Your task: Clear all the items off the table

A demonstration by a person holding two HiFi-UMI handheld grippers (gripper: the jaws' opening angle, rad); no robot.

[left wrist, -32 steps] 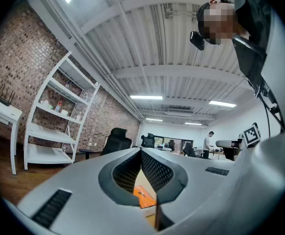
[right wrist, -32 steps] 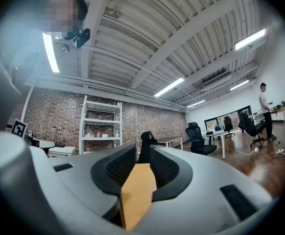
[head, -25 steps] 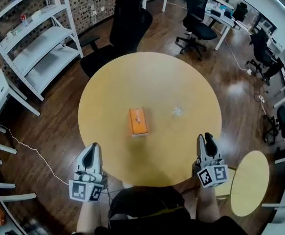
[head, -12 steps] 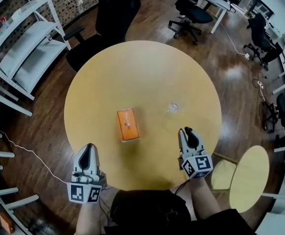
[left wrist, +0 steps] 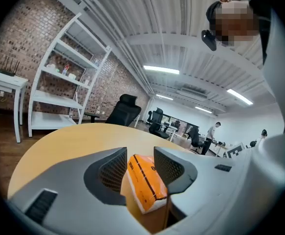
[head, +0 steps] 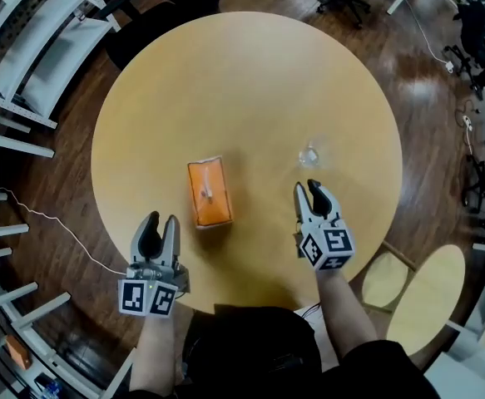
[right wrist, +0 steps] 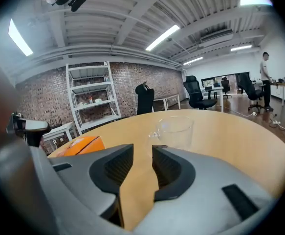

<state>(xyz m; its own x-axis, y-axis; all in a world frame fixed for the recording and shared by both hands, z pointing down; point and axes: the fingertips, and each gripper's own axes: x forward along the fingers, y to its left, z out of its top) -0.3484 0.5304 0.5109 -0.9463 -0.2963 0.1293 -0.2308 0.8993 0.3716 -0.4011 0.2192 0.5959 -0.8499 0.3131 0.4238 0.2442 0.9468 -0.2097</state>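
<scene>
Both grippers have come forward from the near edge of the round wooden table (head: 250, 73) since a second ago. The left gripper (head: 159, 223) (left wrist: 140, 153) sits left of the orange tissue box (head: 208, 191) (left wrist: 144, 180) (right wrist: 78, 145) and clear of it. Its jaws, closed before, have just been opening to a narrow gap, gripping nothing. The box lies flat near the table's middle. Right of the box, the right gripper (head: 307, 188) (right wrist: 142, 151) has just been widening its jaws, also empty — a clear glass (head: 309, 154) (right wrist: 175, 131) stands just beyond its tips.
</scene>
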